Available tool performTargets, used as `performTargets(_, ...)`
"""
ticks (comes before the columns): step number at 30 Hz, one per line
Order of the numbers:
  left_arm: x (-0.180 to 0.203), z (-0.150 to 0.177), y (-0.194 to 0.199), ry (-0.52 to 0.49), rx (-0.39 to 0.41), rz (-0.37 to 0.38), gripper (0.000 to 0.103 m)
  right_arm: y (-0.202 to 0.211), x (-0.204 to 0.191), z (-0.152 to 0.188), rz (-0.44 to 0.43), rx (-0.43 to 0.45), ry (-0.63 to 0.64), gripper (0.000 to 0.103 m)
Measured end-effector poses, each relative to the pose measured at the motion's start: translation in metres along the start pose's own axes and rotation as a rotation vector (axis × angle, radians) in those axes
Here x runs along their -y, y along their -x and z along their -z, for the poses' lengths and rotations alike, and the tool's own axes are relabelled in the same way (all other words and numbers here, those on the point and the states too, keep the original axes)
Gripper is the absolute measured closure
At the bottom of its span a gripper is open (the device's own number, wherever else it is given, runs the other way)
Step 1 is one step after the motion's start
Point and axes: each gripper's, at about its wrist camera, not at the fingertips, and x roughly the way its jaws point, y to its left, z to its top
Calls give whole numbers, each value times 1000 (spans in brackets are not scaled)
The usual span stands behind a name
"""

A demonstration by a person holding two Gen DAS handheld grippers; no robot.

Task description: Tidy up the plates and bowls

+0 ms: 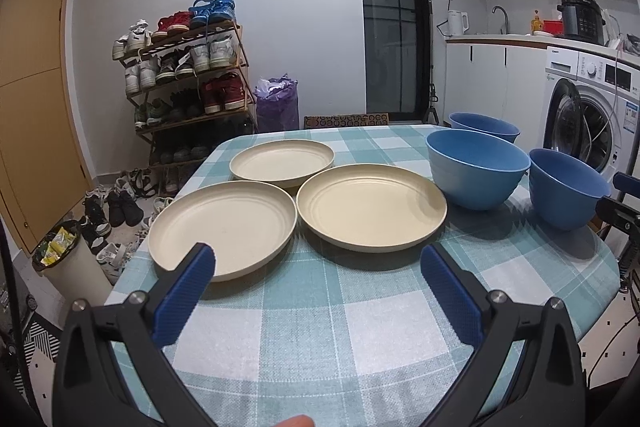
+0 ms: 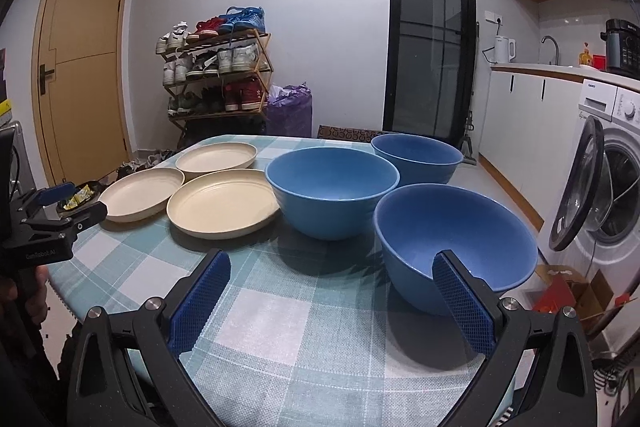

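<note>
Three cream plates lie on the checked tablecloth: a near left plate (image 1: 222, 229) (image 2: 140, 195), a near right plate (image 1: 372, 211) (image 2: 224, 203) and a far plate (image 1: 282, 163) (image 2: 216, 157). To their right stand three blue bowls: a middle bowl (image 1: 476, 167) (image 2: 332, 191), a far bowl (image 1: 484, 127) (image 2: 416, 157) and a near right bowl (image 1: 568, 191) (image 2: 456, 247). My left gripper (image 1: 318, 259) is open, hovering just short of the two near plates. My right gripper (image 2: 332, 267) is open, its right finger overlapping the near bowl's rim in the view.
The table (image 1: 304, 339) has bare cloth in front of the dishes. On the left are a shoe rack (image 1: 188, 83) and a bin (image 1: 68, 259). To the right a washing machine (image 2: 600, 179) stands with its door open, below a kitchen counter.
</note>
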Motion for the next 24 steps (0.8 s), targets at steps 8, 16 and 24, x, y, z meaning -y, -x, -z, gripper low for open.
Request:
performTargets(8, 4, -16, 5, -27, 7, -8, 0, 4, -5, -18, 1, -17, 17, 0)
performTargets(16, 3, -36, 5, -44, 7, -6, 0, -1, -12, -41, -38, -34, 10, 0)
performTargets(24, -10, -56, -8, -40, 8, -7, 0, -24, -30, -77, -78, -38, 13, 0)
